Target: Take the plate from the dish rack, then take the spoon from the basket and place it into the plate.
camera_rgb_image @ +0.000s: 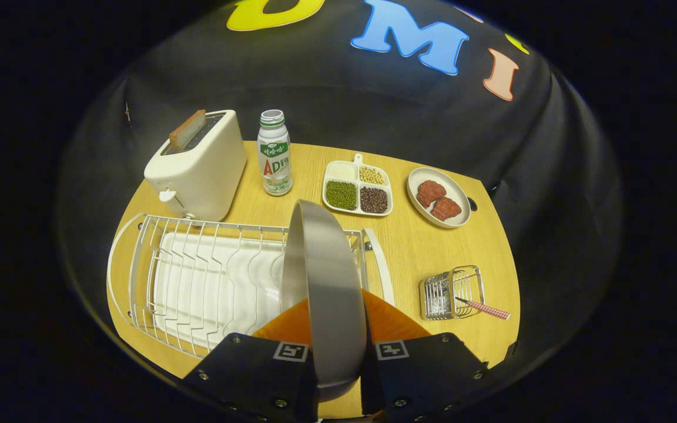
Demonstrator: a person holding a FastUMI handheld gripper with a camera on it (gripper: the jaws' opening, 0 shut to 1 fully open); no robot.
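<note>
A metal plate (pixel 327 282) stands on edge between my two fingers, and my gripper (pixel 338 335) is shut on its rim. The plate rises above the right end of the white wire dish rack (pixel 197 276), whose slots hold nothing else. To the right of my fingers a small wire basket (pixel 453 291) lies on the wooden table. A spoon with a red checked handle (pixel 484 308) sticks out of the basket toward the table's right edge; its bowl end is inside the wires.
Beyond the rack stand a white toaster (pixel 200 167) with a slice of toast and a small drink bottle (pixel 274 154). A divided tray of beans (pixel 357 189) and an oval dish with two reddish pieces (pixel 438 197) sit at the back right. Bare wood (pixel 415 247) lies between rack and basket.
</note>
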